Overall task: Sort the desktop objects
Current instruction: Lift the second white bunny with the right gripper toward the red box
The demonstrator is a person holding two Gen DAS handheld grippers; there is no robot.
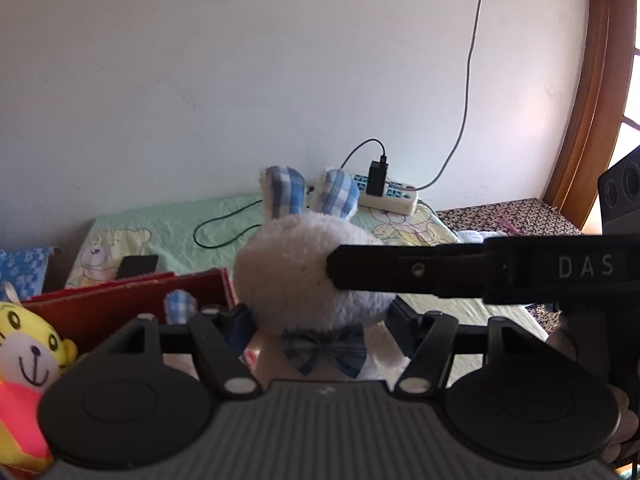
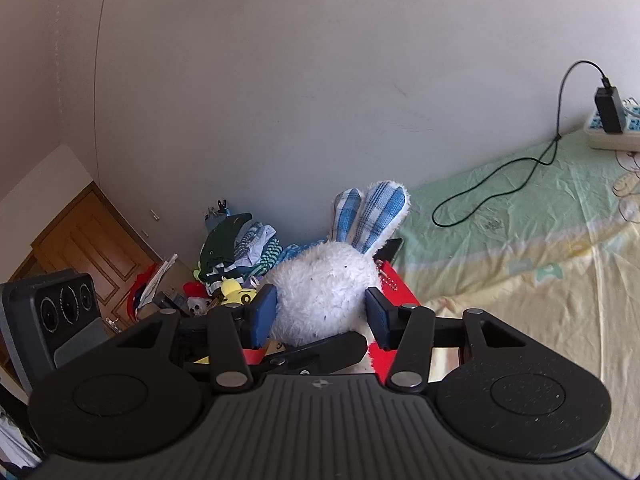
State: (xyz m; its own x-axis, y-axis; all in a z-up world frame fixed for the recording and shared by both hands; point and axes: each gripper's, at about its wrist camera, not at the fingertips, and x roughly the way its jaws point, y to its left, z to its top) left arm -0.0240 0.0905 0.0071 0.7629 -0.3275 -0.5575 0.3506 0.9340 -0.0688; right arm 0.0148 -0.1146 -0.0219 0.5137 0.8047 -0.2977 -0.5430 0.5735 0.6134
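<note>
- At the far left of your left wrist view, a yellow plush tiger with a white face and pink-orange shirt sat beside a red felt-lined box.
- Behind that box, a dark phone lay on the pale green cartoon-bear bed sheet, and a black cable looped across the sheet.
- Your left gripper was pinching the white fluffy plush rabbit with blue checked ears and a checked bow tie; its blue pads pressed into the toy low on the head, just above the bow.
- The rabbit hung clear of the bed, upright, ears pointing at the wall, above the near corner of the red box.
- From the right, one black finger of your other gripper lay against the rabbit's head.
- Further right, a white power strip with a black charger plugged in rested on the sheet by the wall.
- In your right wrist view, a heap of folded clothes stood at the left against the wall.
- Your right gripper was clamped on the same rabbit's head, one blue pad on each side sinking into the fur.
</note>
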